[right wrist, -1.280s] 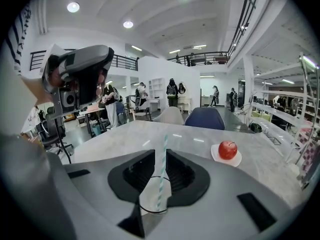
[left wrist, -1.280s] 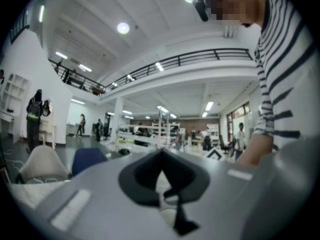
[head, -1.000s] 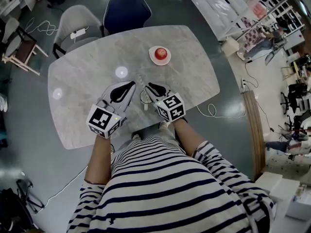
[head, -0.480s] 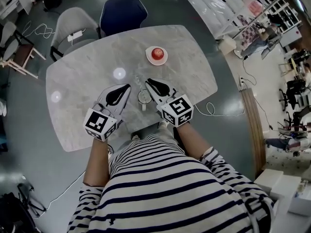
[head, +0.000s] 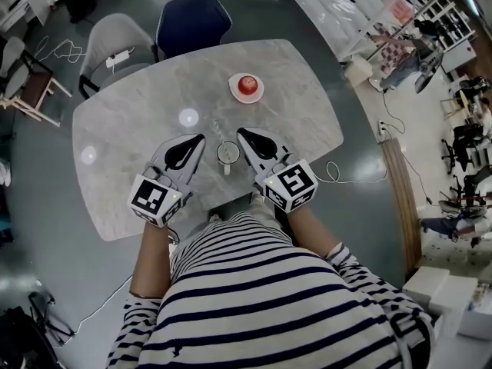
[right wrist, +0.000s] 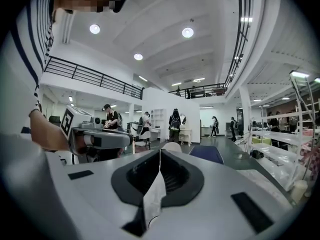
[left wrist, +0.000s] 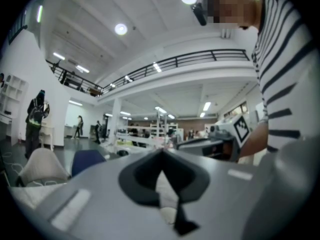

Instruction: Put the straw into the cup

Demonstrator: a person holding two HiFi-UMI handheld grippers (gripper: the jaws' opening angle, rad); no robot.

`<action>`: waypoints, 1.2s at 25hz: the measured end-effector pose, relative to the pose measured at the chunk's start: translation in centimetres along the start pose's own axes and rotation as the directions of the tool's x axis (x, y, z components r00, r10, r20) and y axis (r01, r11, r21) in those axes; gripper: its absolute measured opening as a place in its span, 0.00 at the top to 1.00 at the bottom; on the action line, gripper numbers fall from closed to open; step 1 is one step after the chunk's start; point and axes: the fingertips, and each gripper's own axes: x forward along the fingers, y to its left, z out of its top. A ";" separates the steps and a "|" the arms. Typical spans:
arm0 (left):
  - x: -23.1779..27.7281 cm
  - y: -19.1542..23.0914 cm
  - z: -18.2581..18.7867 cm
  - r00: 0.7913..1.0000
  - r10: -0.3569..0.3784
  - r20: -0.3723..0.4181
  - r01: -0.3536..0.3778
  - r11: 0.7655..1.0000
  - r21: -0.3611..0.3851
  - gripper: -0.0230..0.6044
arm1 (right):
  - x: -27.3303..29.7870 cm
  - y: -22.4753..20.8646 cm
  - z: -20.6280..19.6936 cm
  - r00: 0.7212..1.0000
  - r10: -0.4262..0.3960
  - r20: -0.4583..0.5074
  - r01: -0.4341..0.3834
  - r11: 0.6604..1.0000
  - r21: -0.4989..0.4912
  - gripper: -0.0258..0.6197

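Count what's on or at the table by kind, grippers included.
Cup: 1
Plate: 1
Red round thing: 1
Grippers: 2, the left gripper and the right gripper
Chairs: 2, the grey chair and the blue chair
Total: 7

A grey marbled table fills the middle of the head view. At its 12 o'clock edge stands a dark blue chair, and at 11 o'clock a pale grey chair. The floor is glossy dark grey, with a curved wooden strip at 3 o'clock. Round ceiling lamps shine above a railed balcony.
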 end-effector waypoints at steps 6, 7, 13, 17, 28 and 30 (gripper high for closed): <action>-0.5 -0.3 -0.9 1.000 0.002 -0.016 -0.002 1.000 -0.006 0.95 | -1.4 0.9 0.0 1.000 0.010 0.011 -0.010 1.000 -0.001 0.95; -0.6 -0.4 -1.0 1.000 0.003 -0.018 -0.003 1.000 -0.008 0.95 | -1.6 0.9 0.0 1.000 0.009 0.010 -0.009 1.000 0.001 0.95; -0.9 -0.7 -1.6 1.000 0.005 -0.021 -0.005 1.000 -0.021 0.95 | -2.1 1.2 -1.1 1.000 0.007 -0.027 -0.007 1.000 -0.012 0.95; -0.7 -0.9 -1.4 1.000 -0.001 -0.021 0.001 1.000 -0.017 0.95 | -2.1 1.4 -0.9 0.999 0.008 -0.037 -0.009 0.999 -0.031 0.95; -0.7 -1.1 -1.4 1.000 0.000 -0.017 -0.001 1.000 -0.024 0.95 | -2.1 1.8 -0.7 0.999 0.022 -0.034 -0.024 0.999 -0.034 0.95; -0.7 -1.1 -1.4 1.000 0.000 -0.018 -0.001 1.000 -0.025 0.95 | -2.1 1.8 -0.6 0.999 0.024 -0.035 -0.025 0.999 -0.032 0.95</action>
